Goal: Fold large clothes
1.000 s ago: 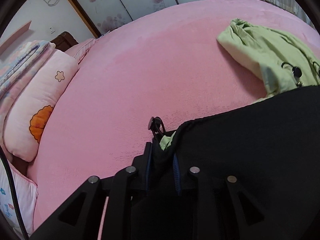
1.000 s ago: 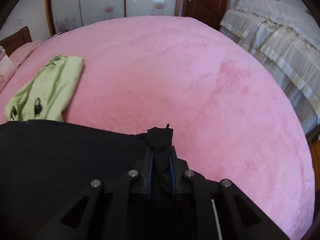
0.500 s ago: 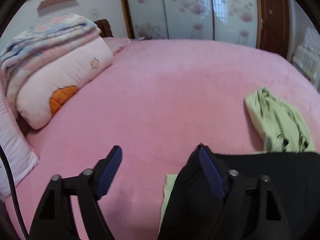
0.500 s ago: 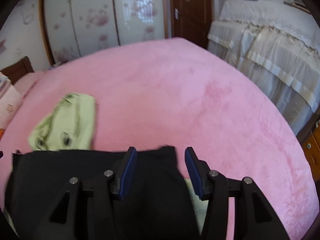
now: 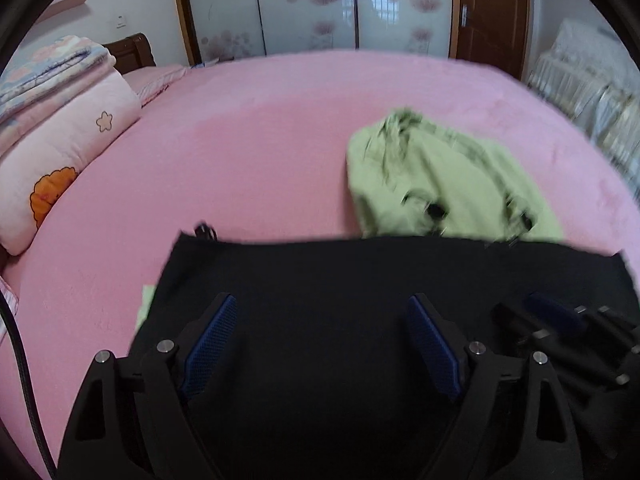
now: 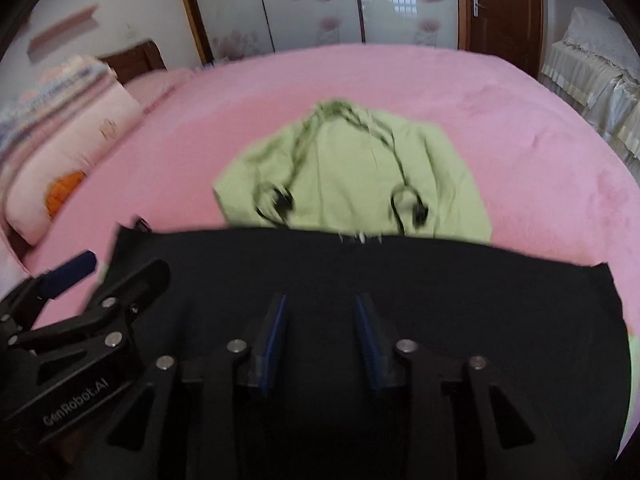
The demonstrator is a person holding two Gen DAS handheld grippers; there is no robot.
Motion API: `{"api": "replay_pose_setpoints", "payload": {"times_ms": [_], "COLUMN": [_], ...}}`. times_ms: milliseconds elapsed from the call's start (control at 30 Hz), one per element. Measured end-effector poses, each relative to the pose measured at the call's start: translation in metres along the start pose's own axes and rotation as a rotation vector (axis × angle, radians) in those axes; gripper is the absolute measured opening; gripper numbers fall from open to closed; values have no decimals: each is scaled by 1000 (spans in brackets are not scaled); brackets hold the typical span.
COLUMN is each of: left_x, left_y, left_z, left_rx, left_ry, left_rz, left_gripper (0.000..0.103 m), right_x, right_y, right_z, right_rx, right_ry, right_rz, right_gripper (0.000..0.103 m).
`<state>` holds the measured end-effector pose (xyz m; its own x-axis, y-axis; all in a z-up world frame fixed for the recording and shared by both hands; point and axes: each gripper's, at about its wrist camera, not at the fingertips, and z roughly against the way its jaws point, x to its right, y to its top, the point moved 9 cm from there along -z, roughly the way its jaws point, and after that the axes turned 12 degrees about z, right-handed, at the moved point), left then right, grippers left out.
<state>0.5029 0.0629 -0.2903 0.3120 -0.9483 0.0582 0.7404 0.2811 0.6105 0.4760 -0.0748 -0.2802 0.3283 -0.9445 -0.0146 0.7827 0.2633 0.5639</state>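
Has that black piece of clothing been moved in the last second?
Yes. The black garment was pinched at its corners a second ago; now it lies released on the pink bed, its far edge overlapping the green hoodie. Both grippers are open.

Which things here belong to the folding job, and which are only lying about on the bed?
Belong to the job:
- black garment, folded over the green one
- green hooded garment
- left gripper, open
- right gripper, open

Only lying about:
- pink pillow
- folded blankets on the pillow
- pink bed cover
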Motion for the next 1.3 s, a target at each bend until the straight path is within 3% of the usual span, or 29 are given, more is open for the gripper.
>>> {"api": "replay_pose_setpoints", "payload": {"times_ms": [67,167,300,367,433,533,633,733,900,1033,1100,1167,1233,1300], "left_x": [-12,-50,-122,-151,-168,-176,-175,-157,-103,-78,-71,-81,-100,-127], "left_y": [-7,5,15,10,4,1,9,10,-32,-82,-107,-128,-146,-152], "left_z": [-19,-32,-46,-51,-53,-52,-35,8,91,116,116,107,97,91], "left_rx": [-27,-6,-11,-35,-56,-55,-35,5,34,22,25,28,1,-7], "left_ry": [57,102,270,266,207,210,254,196,32,-21,6,107,183,192], "left_rz": [-18,35,78,132,213,248,226,227,195,192,172,133,136,188], "left_gripper": [86,87,87,87,88,88,87,87,87,87,87,87,87,88], "right_x": [21,76,169,214,246,260,249,208,76,-22,-50,-55,-38,-3], "right_y": [-6,-16,-46,-66,-89,-103,-94,-84,-59,-80,-106,-134,-159,-181], "right_z": [-4,2,18,28,35,45,69,99,149,147,131,118,119,133], "right_rx": [5,-10,-55,-73,-89,-50,-26,48,163,132,74,7,-5,9], "right_ry": [-12,-126,-286,-364,-397,-314,-304,-199,32,211,219,192,157,74], "right_rz": [-25,-77,-188,-242,-287,-388,-409,-396,-253,-184,-145,-128,-137,-133], "right_gripper": [32,31,31,31,31,32,32,32,34,34,34,34,30,25]}}
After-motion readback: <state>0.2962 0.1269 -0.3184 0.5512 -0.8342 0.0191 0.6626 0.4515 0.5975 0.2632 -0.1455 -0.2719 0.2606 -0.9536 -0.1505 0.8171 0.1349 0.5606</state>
